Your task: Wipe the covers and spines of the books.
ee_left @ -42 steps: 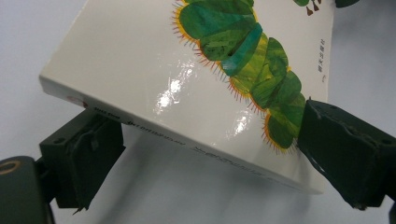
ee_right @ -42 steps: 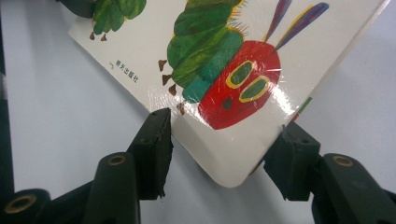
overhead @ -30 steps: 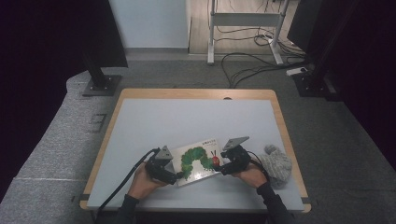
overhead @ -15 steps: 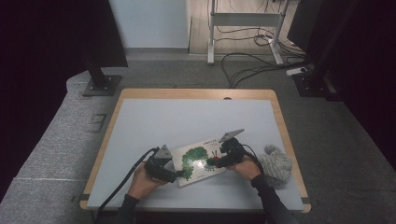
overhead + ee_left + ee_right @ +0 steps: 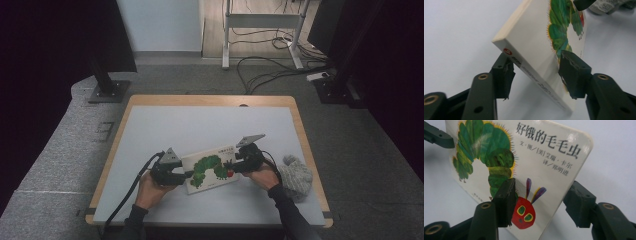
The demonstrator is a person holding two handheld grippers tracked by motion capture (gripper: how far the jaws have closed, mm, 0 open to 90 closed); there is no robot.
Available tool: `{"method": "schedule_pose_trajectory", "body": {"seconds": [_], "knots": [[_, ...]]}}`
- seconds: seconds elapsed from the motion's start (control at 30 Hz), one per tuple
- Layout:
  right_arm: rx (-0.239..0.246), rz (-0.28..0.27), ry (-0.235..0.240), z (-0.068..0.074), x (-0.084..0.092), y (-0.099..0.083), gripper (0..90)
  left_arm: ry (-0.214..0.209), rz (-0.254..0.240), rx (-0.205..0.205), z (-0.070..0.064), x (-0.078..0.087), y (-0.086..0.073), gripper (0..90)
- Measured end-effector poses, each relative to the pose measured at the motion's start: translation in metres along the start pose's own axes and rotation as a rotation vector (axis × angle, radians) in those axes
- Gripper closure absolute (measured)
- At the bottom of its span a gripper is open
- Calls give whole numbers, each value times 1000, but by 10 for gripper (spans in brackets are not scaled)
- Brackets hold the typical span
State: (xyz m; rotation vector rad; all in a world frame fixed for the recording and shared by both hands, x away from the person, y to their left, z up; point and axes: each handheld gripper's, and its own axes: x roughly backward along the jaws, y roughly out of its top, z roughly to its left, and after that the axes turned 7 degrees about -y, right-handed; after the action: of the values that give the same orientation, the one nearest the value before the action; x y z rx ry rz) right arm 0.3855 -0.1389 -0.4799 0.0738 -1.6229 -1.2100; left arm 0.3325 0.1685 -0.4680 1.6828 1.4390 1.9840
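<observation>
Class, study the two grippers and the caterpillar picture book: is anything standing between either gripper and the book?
Nothing visible does. The left gripper has its jaws around the book at the spine end, and the right gripper has its jaws around the opposite edge, by the caterpillar's red face. The grey knitted hat lies off to the side on the table.

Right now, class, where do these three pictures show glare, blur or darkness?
High view: dark at both sides, the table evenly lit. Left gripper view: the book goes soft toward its far end. Right gripper view: glare on the cover by the title, tongs' near parts blurred.
</observation>
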Motion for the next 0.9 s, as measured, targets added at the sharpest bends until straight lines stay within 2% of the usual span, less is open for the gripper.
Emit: {"method": "schedule_pose_trajectory", "body": {"seconds": [0.1,0.3,0.47,0.7,0.9], "knots": [[3,-15,-12,2,1,5,467,19,0,-11,-1,3,3,508],[21,-50,-29,6,4,13,524,61,-37,-9,0,13,5,589],[76,-56,-70,13,2,20,530,91,-45,-13,3,17,7,596],[91,-51,-85,13,-4,28,525,102,-38,0,7,17,4,599],[77,-66,-74,10,-6,25,517,72,-53,-1,8,20,4,569]]}}
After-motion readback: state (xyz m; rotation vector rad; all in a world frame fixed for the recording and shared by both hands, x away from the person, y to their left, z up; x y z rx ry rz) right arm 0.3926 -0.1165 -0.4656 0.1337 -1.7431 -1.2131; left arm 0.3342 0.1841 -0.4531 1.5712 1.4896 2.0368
